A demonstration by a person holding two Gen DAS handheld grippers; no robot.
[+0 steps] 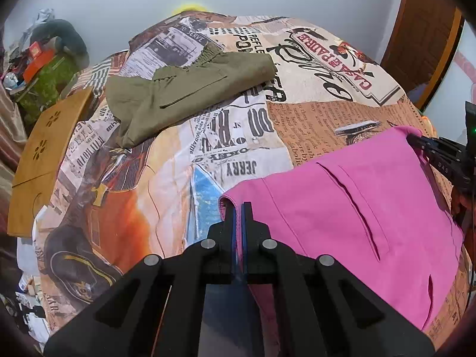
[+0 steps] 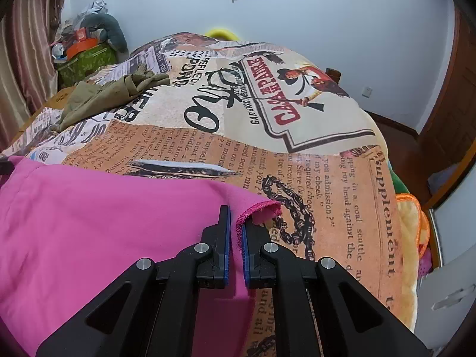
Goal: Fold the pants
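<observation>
Pink pants (image 1: 351, 208) lie spread on a bed covered by a newspaper-print blanket (image 1: 238, 125). My left gripper (image 1: 239, 208) is shut on the pants' left corner, with the pink cloth pinched between its blue pads. In the right wrist view the pink pants (image 2: 89, 223) fill the lower left. My right gripper (image 2: 236, 223) is shut on their stitched right corner, whose hem sticks out past the fingertips. The right gripper (image 1: 416, 139) also shows in the left wrist view, at the far right corner of the pants.
Olive green pants (image 1: 184, 89) lie crumpled farther back on the blanket (image 2: 297, 163). A wooden board (image 1: 44, 154) rests at the bed's left edge. Clutter on a green box (image 2: 86, 56) stands by the curtain, and a wooden door (image 1: 422, 35) is at right.
</observation>
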